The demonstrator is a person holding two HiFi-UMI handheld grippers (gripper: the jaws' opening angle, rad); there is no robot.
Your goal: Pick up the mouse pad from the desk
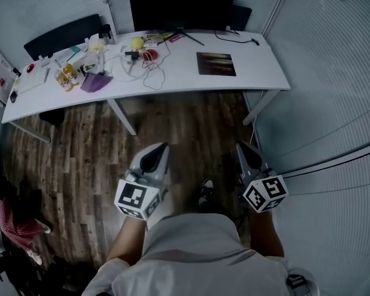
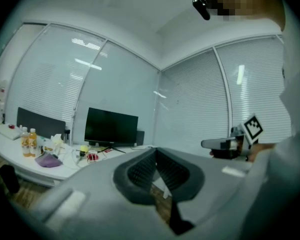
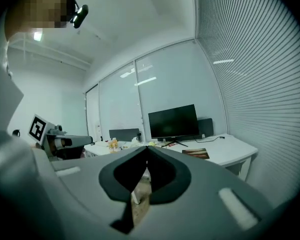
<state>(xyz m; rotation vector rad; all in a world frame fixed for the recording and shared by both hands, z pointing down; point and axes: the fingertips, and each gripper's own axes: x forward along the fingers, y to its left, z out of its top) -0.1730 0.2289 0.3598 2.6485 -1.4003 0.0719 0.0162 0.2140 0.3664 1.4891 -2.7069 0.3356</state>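
Note:
The mouse pad (image 1: 216,63) is a dark rectangle with a reddish picture, lying flat on the right part of the white desk (image 1: 259,66). It also shows in the right gripper view as the mouse pad (image 3: 196,153), beyond the jaws. My left gripper (image 1: 162,145) and right gripper (image 1: 240,143) hang side by side over the wooden floor, well short of the desk's front edge, both pointing toward it. Both are shut with nothing between the jaws, as the left gripper (image 2: 155,151) and right gripper (image 3: 147,148) show in their own views.
A black monitor (image 1: 182,5) stands at the back of the desk, with a black cable (image 1: 237,37) to its right. Bottles (image 1: 68,76), a purple cloth (image 1: 95,82) and tangled cords (image 1: 149,66) crowd the left half. A dark chair (image 1: 61,39) sits behind. Blinds line the right wall.

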